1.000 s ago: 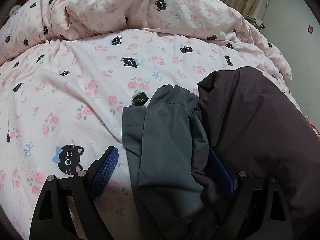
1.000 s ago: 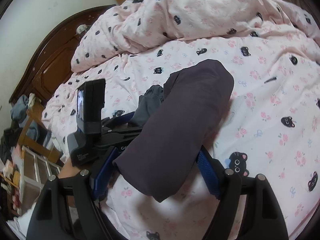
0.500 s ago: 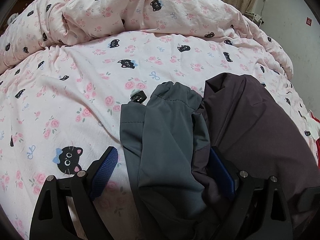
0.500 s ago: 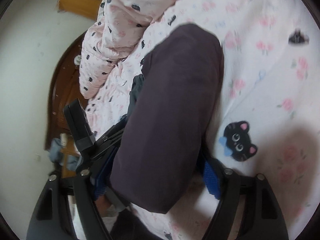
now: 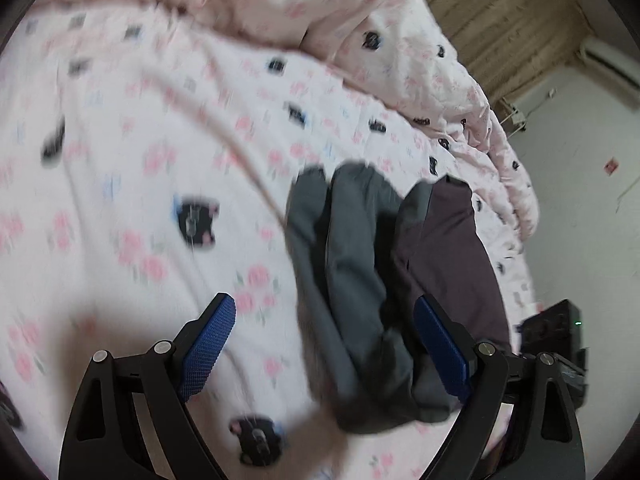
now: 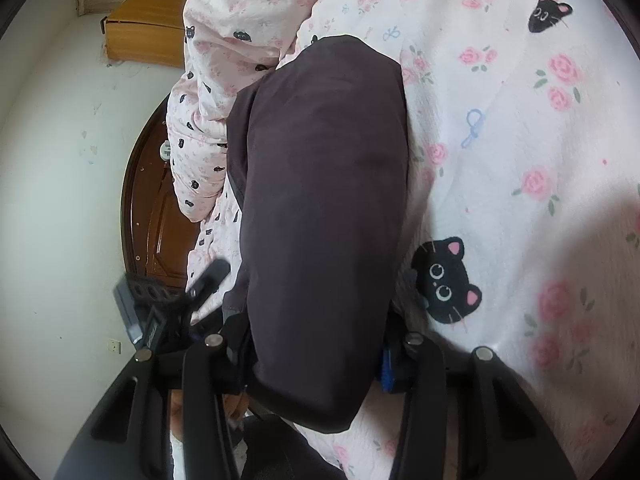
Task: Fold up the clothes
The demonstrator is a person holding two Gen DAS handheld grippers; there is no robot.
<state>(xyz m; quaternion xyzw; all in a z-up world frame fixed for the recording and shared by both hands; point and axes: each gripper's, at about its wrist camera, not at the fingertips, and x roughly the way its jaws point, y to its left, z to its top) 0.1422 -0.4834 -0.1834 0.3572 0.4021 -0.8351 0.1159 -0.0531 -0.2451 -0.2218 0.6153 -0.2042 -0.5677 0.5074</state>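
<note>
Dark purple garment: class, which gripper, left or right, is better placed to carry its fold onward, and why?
Right. The right gripper looks closed on the dark purple garment, its fabric bunched between the jaws. The left gripper is open, with only the grey garment lying loosely between its fingers.

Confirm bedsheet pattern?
Pale pink bedsheet with pink roses, blue bows and black cat faces; clearest in right wrist view.

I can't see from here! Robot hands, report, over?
Left gripper open, fingers astride grey garment. Right gripper shut on purple garment. Both on bed. Nothing blocking.
</note>
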